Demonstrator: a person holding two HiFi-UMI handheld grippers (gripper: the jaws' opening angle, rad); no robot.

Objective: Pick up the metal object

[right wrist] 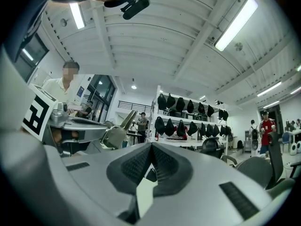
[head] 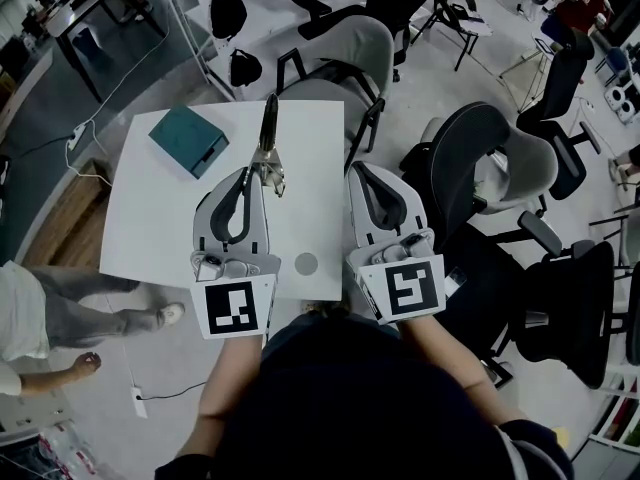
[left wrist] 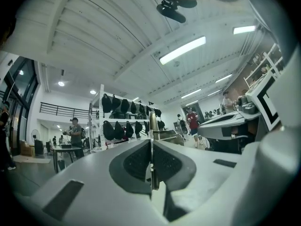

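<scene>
One metal object (head: 268, 133), long axis pointing straight ahead, pinched in left gripper (head: 258, 172); right gripper (head: 358, 169) closed, empty.

The table (head: 140, 228) is showing plain white. On the table's far left part, the box (head: 188, 140) is showing teal. Over the table's far edge, the metal object (head: 268, 133) is gleaming silver, darkening toward its far end. A round disc (head: 306, 264) by the table's near edge is showing grey. The left gripper (head: 264, 175) and right gripper (head: 357, 171) are showing pale grey shells, black pads and black-and-white square marker patterns.
</scene>
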